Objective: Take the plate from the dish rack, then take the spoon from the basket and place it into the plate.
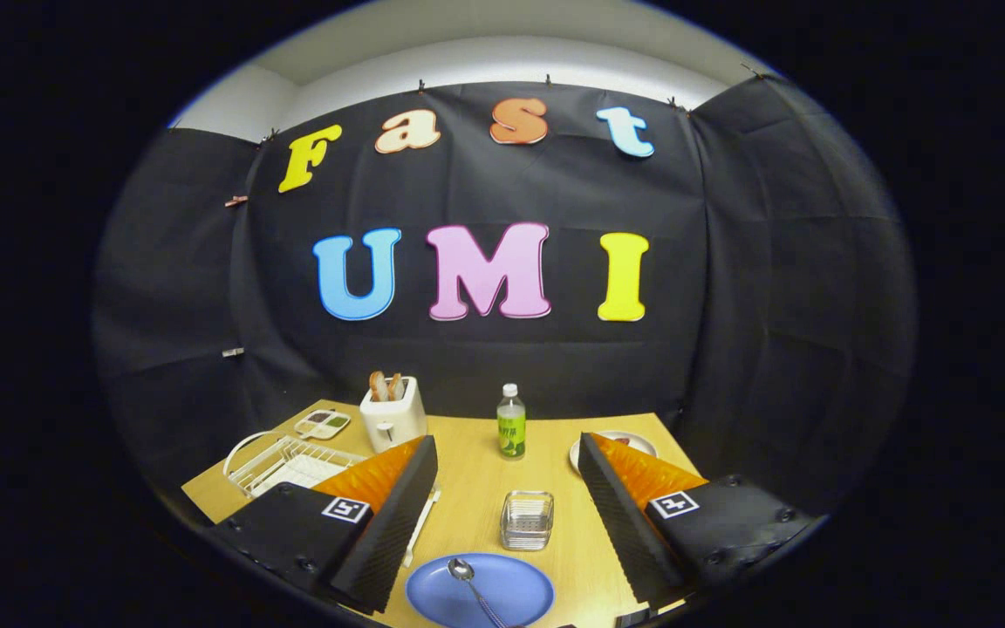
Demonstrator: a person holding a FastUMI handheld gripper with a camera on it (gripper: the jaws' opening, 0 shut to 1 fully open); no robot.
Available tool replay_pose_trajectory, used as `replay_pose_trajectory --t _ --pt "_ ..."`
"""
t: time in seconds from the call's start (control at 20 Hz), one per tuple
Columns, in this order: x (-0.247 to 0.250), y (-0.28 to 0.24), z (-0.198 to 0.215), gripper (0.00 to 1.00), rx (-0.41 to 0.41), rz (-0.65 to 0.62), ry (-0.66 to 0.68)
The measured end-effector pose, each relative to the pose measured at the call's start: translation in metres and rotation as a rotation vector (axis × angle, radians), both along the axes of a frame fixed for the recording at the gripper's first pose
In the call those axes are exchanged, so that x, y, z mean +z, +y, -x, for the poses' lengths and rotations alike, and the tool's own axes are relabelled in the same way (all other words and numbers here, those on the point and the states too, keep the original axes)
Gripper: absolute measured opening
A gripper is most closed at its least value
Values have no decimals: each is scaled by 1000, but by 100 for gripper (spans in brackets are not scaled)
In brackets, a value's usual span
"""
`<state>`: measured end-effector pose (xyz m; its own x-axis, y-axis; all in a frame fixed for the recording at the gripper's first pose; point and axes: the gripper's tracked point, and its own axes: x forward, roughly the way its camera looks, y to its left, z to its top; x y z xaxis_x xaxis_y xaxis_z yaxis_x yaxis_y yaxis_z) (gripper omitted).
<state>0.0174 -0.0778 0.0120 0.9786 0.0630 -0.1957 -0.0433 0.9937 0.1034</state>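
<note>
A blue plate point(480, 590) lies on the wooden table between my fingers, close in. A metal spoon point(470, 586) rests in the plate, bowl end pointing away. Just beyond the plate stands a small clear basket point(527, 520) with nothing in it. The white wire dish rack point(286, 463) sits beyond my left finger. My gripper point(502, 453) is open, held above the table, with nothing between its fingers.
A white toaster point(393, 415) with bread slices stands at the back left, with a small tray point(323, 424) beside it. A green-labelled bottle point(511, 423) stands mid-table. A white plate point(618, 443) lies behind my right finger. A white utensil point(422, 523) lies beside my left finger.
</note>
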Motion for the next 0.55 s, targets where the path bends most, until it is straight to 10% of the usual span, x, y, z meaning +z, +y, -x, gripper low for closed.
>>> replay_pose_trajectory --t 0.55 --pt "44 11 16 100 -124 -15 -88"
